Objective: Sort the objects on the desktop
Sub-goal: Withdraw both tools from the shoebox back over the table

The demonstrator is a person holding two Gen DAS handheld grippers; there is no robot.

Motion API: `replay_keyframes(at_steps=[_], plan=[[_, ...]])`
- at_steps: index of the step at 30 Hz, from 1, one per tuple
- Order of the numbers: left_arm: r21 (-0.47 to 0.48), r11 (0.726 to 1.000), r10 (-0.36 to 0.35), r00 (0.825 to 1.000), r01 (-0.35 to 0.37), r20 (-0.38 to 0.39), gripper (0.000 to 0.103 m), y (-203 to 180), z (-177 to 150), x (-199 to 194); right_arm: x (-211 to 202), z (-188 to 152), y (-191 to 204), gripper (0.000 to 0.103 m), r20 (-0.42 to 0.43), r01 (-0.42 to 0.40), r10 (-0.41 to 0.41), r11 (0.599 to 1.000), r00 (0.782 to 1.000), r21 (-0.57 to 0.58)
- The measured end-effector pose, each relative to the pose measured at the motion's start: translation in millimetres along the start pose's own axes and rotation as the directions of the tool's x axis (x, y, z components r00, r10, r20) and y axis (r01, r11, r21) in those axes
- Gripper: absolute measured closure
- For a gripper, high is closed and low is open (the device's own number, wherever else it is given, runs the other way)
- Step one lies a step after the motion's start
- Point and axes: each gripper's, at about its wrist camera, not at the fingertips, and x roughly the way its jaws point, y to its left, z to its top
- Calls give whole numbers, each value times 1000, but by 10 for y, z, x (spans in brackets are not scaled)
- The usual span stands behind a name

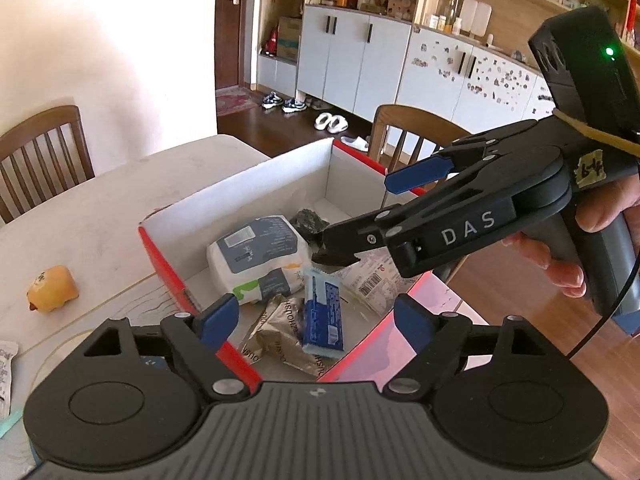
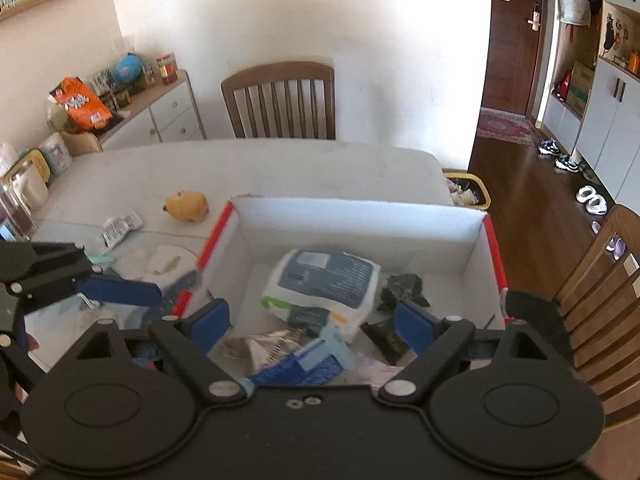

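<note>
A red-and-white cardboard box [image 1: 248, 184] [image 2: 360, 220] stands on the white table. In it lie a white and grey wipes pack [image 1: 256, 256] [image 2: 324, 284], a blue snack bar [image 1: 322, 316] [image 2: 304, 368], a silvery-brown wrapper [image 1: 280, 332], a dark crumpled scrap [image 1: 310, 222] [image 2: 404, 290] and a labelled packet [image 1: 372, 280]. My left gripper [image 1: 316, 320] hovers over the box's near corner, open and empty. My right gripper [image 2: 314, 326] [image 1: 354, 214], held by a hand, hangs above the box, also open with nothing between its pads. One left finger [image 2: 120, 290] shows at the box's left side.
A yellow toy [image 1: 52, 288] [image 2: 188, 206] and a white sachet [image 2: 120, 226] lie on the table left of the box. Wooden chairs [image 2: 280, 100] [image 1: 408, 132] stand at the table's far and right sides. Jars [image 2: 24, 188] crowd the left edge.
</note>
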Motion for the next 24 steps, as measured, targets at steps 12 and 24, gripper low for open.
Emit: replay_keyframes(at_steps=[12,24], plan=[[-24,1000,9,999,-8,38,0,423,-271,-329,21,1,513,12,17,29,-29,999,999,24],[-63,997,46,998,-43,42,0,1035,-554,-648,74,45,1060,12,47,47,-47,999,998,-4]])
